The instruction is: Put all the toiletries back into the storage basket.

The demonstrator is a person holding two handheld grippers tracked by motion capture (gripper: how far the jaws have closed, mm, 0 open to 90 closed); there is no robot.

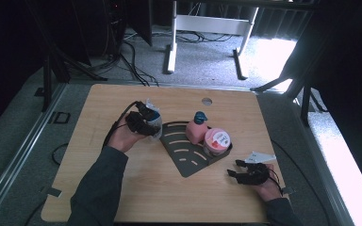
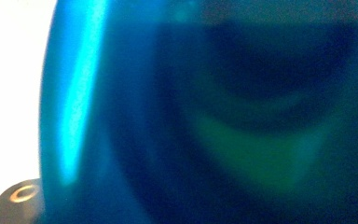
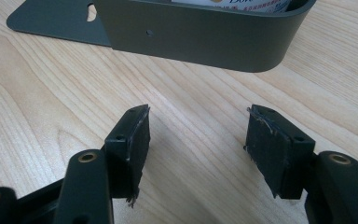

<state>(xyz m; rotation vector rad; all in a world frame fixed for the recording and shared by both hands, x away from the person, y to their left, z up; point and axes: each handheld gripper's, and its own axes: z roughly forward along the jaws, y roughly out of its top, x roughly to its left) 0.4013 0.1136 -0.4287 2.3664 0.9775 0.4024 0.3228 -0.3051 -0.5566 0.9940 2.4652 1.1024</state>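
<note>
Bottle (image 1: 153, 121) stands just left of the dark fan-shaped rack (image 1: 188, 160) on the tabletop (image 1: 122, 188), upright, with the left gripper (image 1: 141, 123) wrapped around its side. The jaws are clenched on the bottle at roughly half their travel, which suits a round body of that width. The grip from the side keeps the bottle upright, probably so that it can be set into the rack without tipping.

In the rack, a pink container with a teal cap (image 1: 196, 129) and a round pink-lidded tub (image 1: 217, 140) sit side by side against the curved back wall. The slotted flat floor in front of them is free, and that is the likely place for the bottle.

The right gripper (image 1: 245, 173) rests low on the tabletop, near the right corner of the rack. Its jaws are released, with bare wood between the pads (image 3: 137, 140). It points at the rack's outer wall (image 3: 200, 39), probably ready to steady the rack.

The left gripper view is taken up by a blurred blue surface (image 2: 121, 116), too close to focus. The bottle's label and base cannot be read. In the high view, the hand hides the contact between pads and bottle. In the right gripper view, the tub's lettering is cut off by the upper edge.
</note>
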